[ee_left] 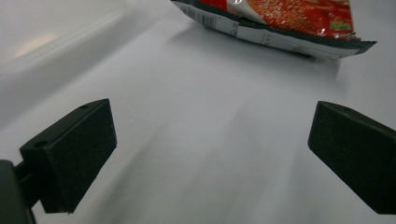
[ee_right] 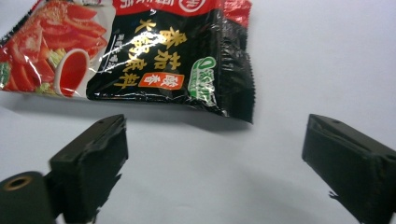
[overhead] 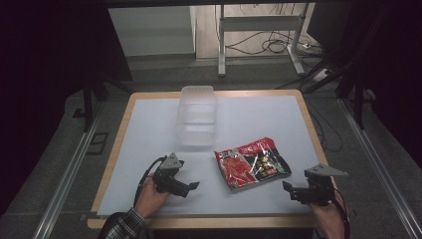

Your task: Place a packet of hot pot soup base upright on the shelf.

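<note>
Clear box (overhead: 197, 115) at the table's (overhead: 149, 124) far middle, nothing visible inside. Packet (overhead: 252, 163) lies flat between your grippers, long axis left-right, slightly skewed. Your left gripper (overhead: 193, 185) and right gripper (overhead: 287, 186): jaws spread, holding nothing.

Table surface: two obstacles, wide bare margins.

Clear plastic box (overhead: 197, 117) stands at the far middle of the white table top (overhead: 149, 129), blocking the centre line there; bare surface runs on both its sides out to the wooden edge. Red and black snack packet (overhead: 251, 163) lies flat right of centre, near the box but apart from it, low enough to pass over. Left gripper (overhead: 191, 186) and right gripper (overhead: 288, 188), jaws spread with nothing between them, sit at the near edge either side of the packet; open table lies between each and the packet.
</note>
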`<state>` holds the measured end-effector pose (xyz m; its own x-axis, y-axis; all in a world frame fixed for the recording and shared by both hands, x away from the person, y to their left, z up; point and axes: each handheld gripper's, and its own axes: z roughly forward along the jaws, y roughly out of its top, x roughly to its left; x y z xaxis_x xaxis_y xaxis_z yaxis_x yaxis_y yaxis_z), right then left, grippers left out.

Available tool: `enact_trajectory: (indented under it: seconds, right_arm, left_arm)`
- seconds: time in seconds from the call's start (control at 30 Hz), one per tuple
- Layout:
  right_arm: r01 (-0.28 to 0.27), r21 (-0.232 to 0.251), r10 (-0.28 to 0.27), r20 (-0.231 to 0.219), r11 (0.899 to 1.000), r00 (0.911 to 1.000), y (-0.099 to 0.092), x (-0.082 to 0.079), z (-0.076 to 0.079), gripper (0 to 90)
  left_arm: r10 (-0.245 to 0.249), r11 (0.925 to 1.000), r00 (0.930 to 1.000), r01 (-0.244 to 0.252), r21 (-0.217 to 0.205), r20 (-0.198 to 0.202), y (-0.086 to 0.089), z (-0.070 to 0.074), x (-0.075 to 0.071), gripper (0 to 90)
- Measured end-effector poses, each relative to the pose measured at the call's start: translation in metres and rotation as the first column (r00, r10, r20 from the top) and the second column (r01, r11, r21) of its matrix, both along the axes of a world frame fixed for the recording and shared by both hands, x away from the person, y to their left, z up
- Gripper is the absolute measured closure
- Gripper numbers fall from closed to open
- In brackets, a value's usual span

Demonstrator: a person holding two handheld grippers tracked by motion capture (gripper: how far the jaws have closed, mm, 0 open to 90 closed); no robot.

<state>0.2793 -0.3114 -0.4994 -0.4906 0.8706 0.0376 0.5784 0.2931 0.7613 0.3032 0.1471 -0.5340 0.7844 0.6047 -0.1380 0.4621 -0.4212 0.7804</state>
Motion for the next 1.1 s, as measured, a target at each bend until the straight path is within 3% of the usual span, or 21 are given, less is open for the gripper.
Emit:
enact_trajectory:
  seconds: [0.1, 0.23, 0.4, 0.7, 0.97, 1.1]
  right_arm:
    - [-0.004, 0.002, 0.004, -0.014, 1.000, 0.9999, -0.001, 0.001, -0.003, 5.4]
    - [0.004, 0.036, -0.004, 0.012, 0.999, 0.9999, -0.005, 0.001, -0.001, 5.3]
    - [-0.001, 0.024, 0.001, 0.010, 1.000, 0.9999, -0.008, 0.002, -0.002, 5.3]
    - [-0.010, 0.027, 0.010, -0.002, 1.000, 0.9999, -0.008, 0.003, -0.005, 5.2]
    - [-0.014, 0.024, 0.014, -0.011, 1.000, 0.9998, -0.007, 0.004, -0.006, 5.3]
    - [-0.016, 0.019, 0.016, -0.017, 1.000, 0.9997, -0.007, 0.004, -0.007, 5.3]
  left_arm:
    - [0.005, 0.9996, 0.9998, -0.005, 0.029, -0.022, -0.002, 0.000, 0.000, 0.7]
    - [0.012, 0.9985, 0.9998, -0.011, 0.054, -0.013, -0.004, 0.001, -0.001, 0.9]
    - [0.027, 0.9973, 0.9996, -0.026, 0.068, -0.012, -0.005, 0.001, 0.000, 1.2]
    - [-0.003, 0.9972, 1.0000, 0.003, 0.075, -0.008, -0.010, 0.003, 0.000, 1.5]
    - [-0.030, 0.9984, 0.9995, 0.030, 0.048, -0.003, -0.016, 0.008, 0.002, 1.9]
    - [-0.034, 0.9977, 0.9994, 0.034, 0.059, 0.004, -0.020, 0.010, 0.003, 4.7]
